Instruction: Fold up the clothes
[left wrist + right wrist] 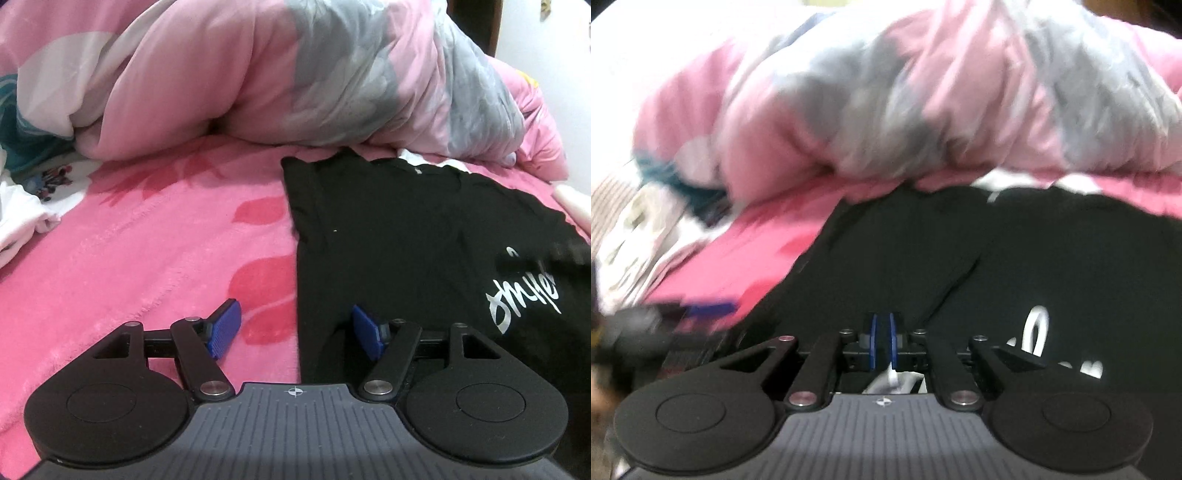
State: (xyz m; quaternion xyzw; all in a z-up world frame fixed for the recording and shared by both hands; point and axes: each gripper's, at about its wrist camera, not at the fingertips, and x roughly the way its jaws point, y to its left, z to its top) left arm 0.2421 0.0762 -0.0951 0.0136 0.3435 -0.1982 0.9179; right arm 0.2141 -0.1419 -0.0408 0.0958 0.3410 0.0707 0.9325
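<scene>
On the bed, just ahead of both tongs, a black T-shirt (406,240) with white lettering lies flat on the pink blanket (129,258), its neck toward the heaped pink-and-grey duvet (295,74) beyond. The left tongs (295,328) stand apart with nothing between them, straddling the shirt's near-left edge: one blue pad over the blanket, the other over black cloth. The right tongs (882,339) are all but together over the shirt's middle; a scrap of white shows just behind the pads, though the blur hides whether any cloth is pinched. The shirt's left side looks already turned in, so I judge the fold is partway, between grips. Next, the left tongs should drop onto that edge and nip only the top layers, without catching the blanket underneath.
</scene>
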